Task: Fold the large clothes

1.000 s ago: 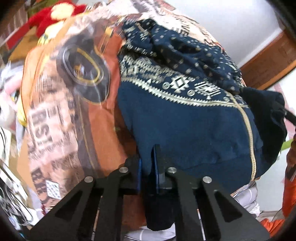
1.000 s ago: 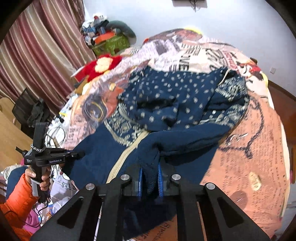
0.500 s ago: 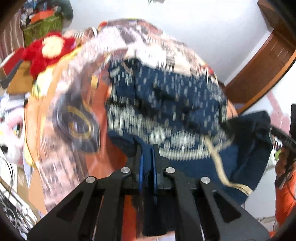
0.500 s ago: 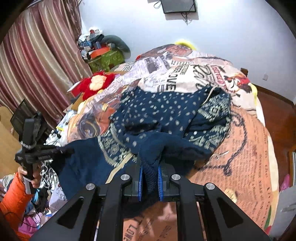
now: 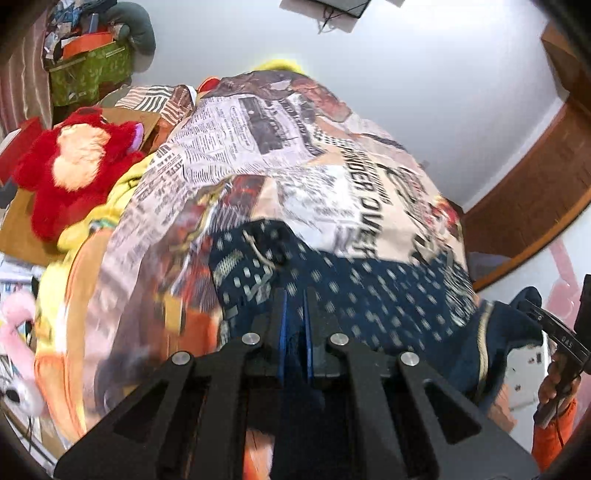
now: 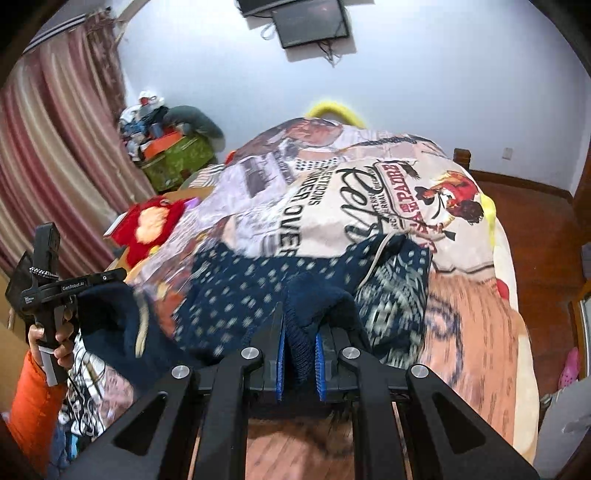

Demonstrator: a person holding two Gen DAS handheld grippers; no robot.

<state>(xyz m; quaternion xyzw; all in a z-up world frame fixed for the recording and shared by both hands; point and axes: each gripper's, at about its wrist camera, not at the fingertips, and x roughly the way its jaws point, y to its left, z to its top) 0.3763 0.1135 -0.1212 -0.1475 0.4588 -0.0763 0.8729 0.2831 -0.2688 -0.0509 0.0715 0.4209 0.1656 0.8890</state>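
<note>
Blurring navy sweater [image 6: 236, 284], hem hidden.

A pale blue-white painted wall [image 6: 424, 92] carries a dark flat wall-mounted screen [image 6: 310, 22]. Striped pink-and-cream curtains [image 6: 51, 155] hang at the left. Reddish-brown wooden flooring [image 6: 535, 236] runs beside a bed under a newspaper-print quilt [image 6: 332, 206].

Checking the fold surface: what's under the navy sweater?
The printed bedspread lies under the navy sweater, showing all around it. The part beneath the sweater is covered, so anything lying there cannot be seen.
</note>
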